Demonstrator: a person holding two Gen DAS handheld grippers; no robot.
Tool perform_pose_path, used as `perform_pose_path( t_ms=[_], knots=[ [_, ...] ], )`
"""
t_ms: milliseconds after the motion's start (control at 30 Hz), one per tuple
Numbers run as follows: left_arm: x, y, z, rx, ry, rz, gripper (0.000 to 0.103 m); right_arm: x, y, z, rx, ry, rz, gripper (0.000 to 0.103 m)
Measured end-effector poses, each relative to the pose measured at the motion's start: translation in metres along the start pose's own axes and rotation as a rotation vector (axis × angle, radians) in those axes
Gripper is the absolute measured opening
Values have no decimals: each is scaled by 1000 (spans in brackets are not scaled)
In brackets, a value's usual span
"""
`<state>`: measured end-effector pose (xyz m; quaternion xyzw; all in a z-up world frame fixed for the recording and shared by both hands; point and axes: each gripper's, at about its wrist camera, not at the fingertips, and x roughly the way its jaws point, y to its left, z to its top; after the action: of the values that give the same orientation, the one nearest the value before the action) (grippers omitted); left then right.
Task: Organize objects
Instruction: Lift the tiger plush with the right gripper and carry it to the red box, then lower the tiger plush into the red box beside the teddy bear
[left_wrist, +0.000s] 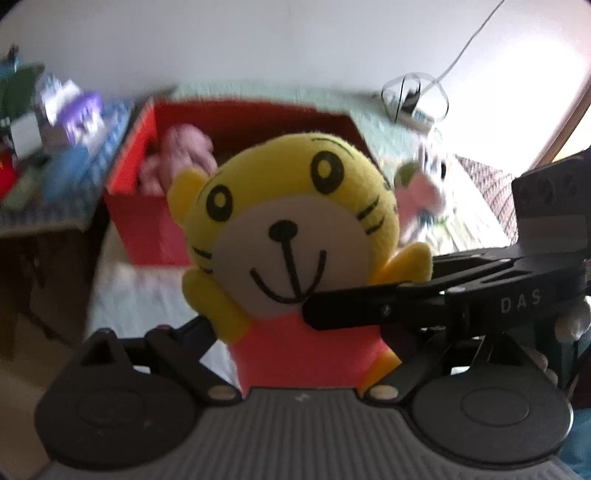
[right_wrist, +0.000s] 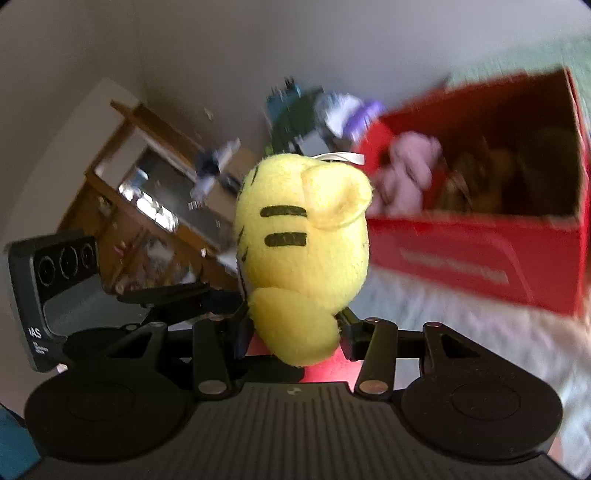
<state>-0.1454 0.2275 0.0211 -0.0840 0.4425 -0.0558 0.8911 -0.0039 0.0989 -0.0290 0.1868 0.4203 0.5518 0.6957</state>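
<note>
In the left wrist view, a yellow plush tiger toy with a white muzzle and a coral-pink body (left_wrist: 291, 236) fills the centre, upright and facing the camera, lifted above the pale bedspread (left_wrist: 147, 295). The left gripper (left_wrist: 295, 343) has its two black arms spread wide on either side of the toy's pink lower body; the toy covers the fingertips, so whether the pads press on it cannot be told. The right gripper (left_wrist: 332, 306) reaches in from the right of the toy, and one black finger (left_wrist: 354, 302) lies across the toy's front just below its mouth. Behind the toy, to its upper left, stands an open red cardboard box (left_wrist: 147, 218) holding a pink soft toy (left_wrist: 177, 158). Further left of the box is a cluttered side table (left_wrist: 44, 218), blurred. In the right wrist view, the same tiger toy (right_wrist: 303, 251) shows its striped back and one ear, directly ahead of the camera. The right gripper (right_wrist: 295, 339) is clamped on it: both black jaws are drawn in against the toy's pink lower body under the yellow arm. The left gripper's body (right_wrist: 55, 288) appears to the left of the toy. The red box (right_wrist: 480, 258) sits to the right of the toy and beyond it, open side up, with the pink soft toy (right_wrist: 406, 177) inside near its left wall.
</note>
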Motion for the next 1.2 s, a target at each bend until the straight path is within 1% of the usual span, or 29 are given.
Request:
perform_pose_path(
  t_ms=[67, 233, 400, 567, 700, 833, 933, 967, 1067, 1200],
  knots=[
    [-10, 11, 8, 28, -46, -6, 93, 3, 5, 10, -12, -53, -11, 49],
    [-10, 19, 42, 101, -118, -48, 93, 0, 10, 30, -22, -190, -100, 48],
    [9, 17, 81, 171, -151, -128, 93, -11, 6, 46, -6, -308, -234, 48],
    [39, 9, 114, 213, -155, -219, 93, -18, -1, 59, 12, -371, -354, 49],
    [67, 3, 130, 221, -139, -274, 93, -16, -15, 69, 39, -372, -460, 48],
    [99, 4, 139, 191, -87, -313, 94, -21, -38, 69, 57, -358, -565, 47],
    [123, 9, 143, 159, -51, -310, 95, -9, -44, 72, 47, -334, -669, 46],
    [129, 9, 142, 154, -37, -303, 95, -4, -48, 73, 48, -318, -691, 46],
    [146, 14, 140, 143, 8, -285, 94, 6, -51, 75, 48, -255, -717, 46],
    [151, 18, 130, 149, 20, -291, 92, 13, -45, 83, 20, -191, -749, 47]
  ],
)
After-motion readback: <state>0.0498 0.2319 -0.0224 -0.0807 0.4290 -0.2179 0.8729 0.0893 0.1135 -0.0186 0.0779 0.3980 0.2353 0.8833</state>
